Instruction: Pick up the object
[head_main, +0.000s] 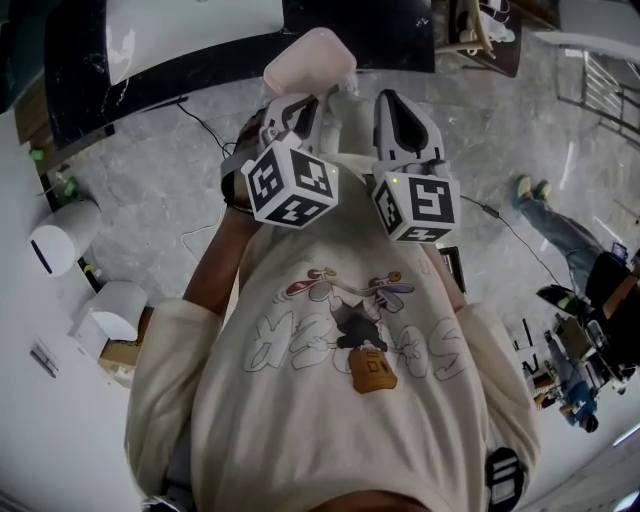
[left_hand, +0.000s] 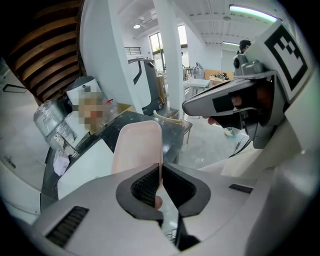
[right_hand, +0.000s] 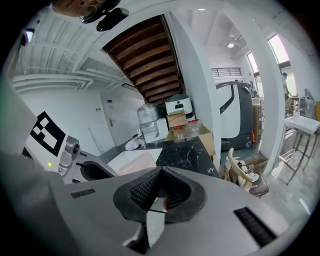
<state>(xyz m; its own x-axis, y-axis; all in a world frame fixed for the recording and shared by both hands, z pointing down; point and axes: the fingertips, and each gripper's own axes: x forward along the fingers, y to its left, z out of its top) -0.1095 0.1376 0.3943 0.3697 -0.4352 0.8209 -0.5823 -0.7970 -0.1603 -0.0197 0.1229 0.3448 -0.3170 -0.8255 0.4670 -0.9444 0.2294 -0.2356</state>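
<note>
Left gripper (left_hand: 161, 172), jaws narrow, pinches the thin rim of the pink tray (left_hand: 137, 147), seemingly its easiest hold. Right gripper (right_hand: 159, 175): jaws together, empty.

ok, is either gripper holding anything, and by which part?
The left gripper is shut on the pink tray, jaws pinching its thin rim at the near end. The right gripper holds nothing, jaws closed together.

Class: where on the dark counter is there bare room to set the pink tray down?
Bare: the dark marble counter between the white board and its right edge. Crowded: the far end, with water jug and cardboard box.
</note>
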